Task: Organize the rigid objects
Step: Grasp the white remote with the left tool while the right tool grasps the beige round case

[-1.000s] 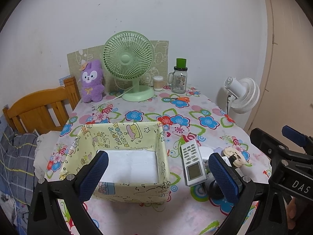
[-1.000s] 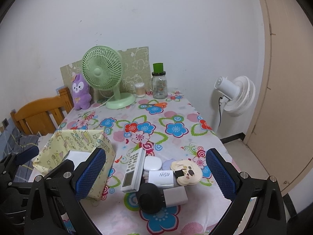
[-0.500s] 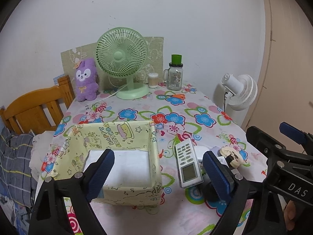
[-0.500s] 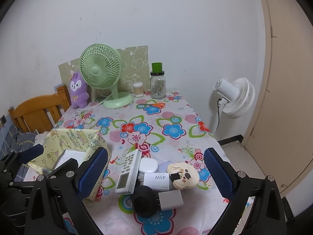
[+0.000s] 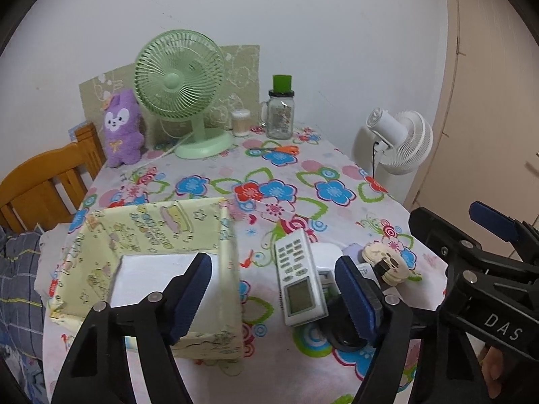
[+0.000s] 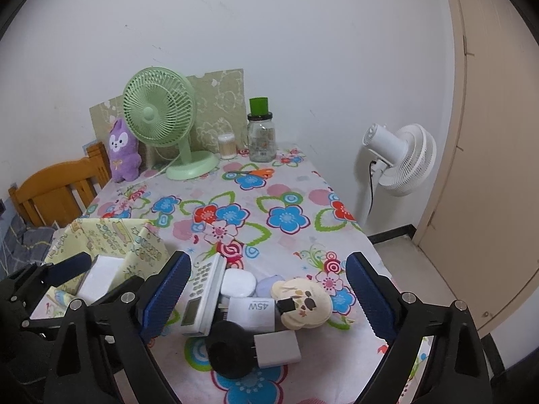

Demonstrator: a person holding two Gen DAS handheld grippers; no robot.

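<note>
We see the table [image 6: 289, 181] under its flowered cloth looming larger than a second ago, both views having crept forward and down toward it; the yellow fabric box [image 5: 158, 225] sits at its near left, a white flat piece inside; the cluster of rigid things lies just right of the box, now nearer the cameras; the white remote [image 6: 202, 293] leans beside the box, touching a white charger [image 6: 251, 309] marked "45W", with a black round adapter [image 6: 229, 350] in front and a cream cartoon-faced piece [image 6: 305, 303] to the right.

The left claw [image 5: 273, 296] is spread but closing, narrower than before, its blue pads straddling the box's right wall and the remote without pressing either; the right claw [image 6: 267, 293] is also closing, still wide, framing the cluster, nothing pinched; its frame reads "DAS" in the left view; both point downward at the table.
</note>
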